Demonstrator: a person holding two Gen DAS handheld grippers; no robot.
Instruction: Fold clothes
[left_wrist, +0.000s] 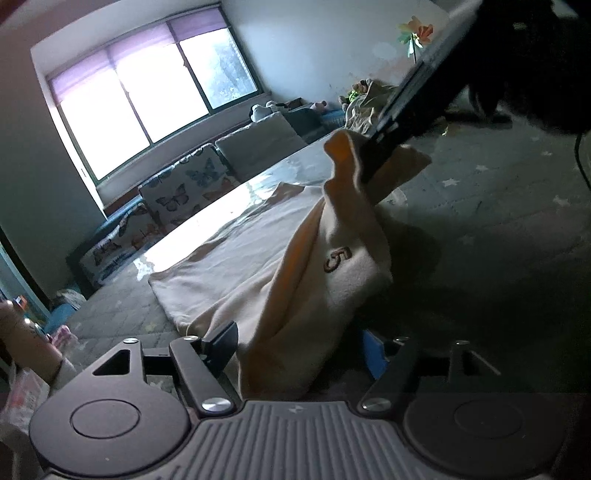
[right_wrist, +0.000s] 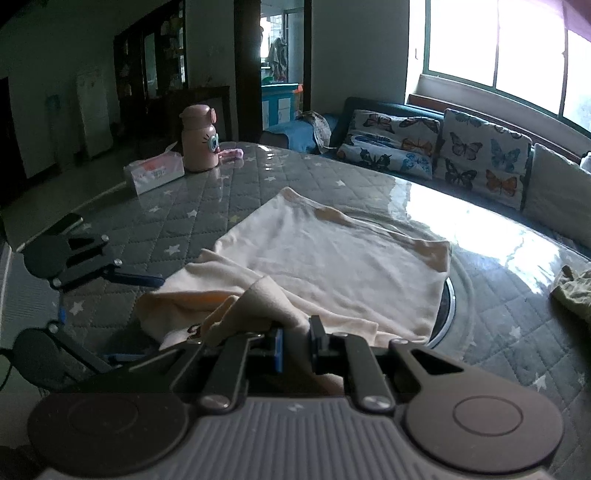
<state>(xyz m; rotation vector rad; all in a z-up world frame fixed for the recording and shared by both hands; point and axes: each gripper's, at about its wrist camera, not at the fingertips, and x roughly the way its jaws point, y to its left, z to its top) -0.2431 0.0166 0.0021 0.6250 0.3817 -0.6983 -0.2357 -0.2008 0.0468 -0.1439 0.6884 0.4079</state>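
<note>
Left wrist view alone shows a brown "5" (left_wrist: 337, 259) on the cream garment (left_wrist: 258, 258), lifted between the left gripper's (left_wrist: 299, 354) spread fingers. Right wrist view shows the right gripper (right_wrist: 295, 341) pinching a fold, the rest flat ahead on the table (right_wrist: 221, 184), bottle (right_wrist: 199, 138) far left.

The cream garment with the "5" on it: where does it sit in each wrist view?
Left wrist: the cream garment fills the centre, one end lifted toward the upper right by the right gripper.
Right wrist: it lies centre frame on the quilted table, its near edge bunched at the fingers.
Shared landmark: the butterfly cushions under the window.
</note>
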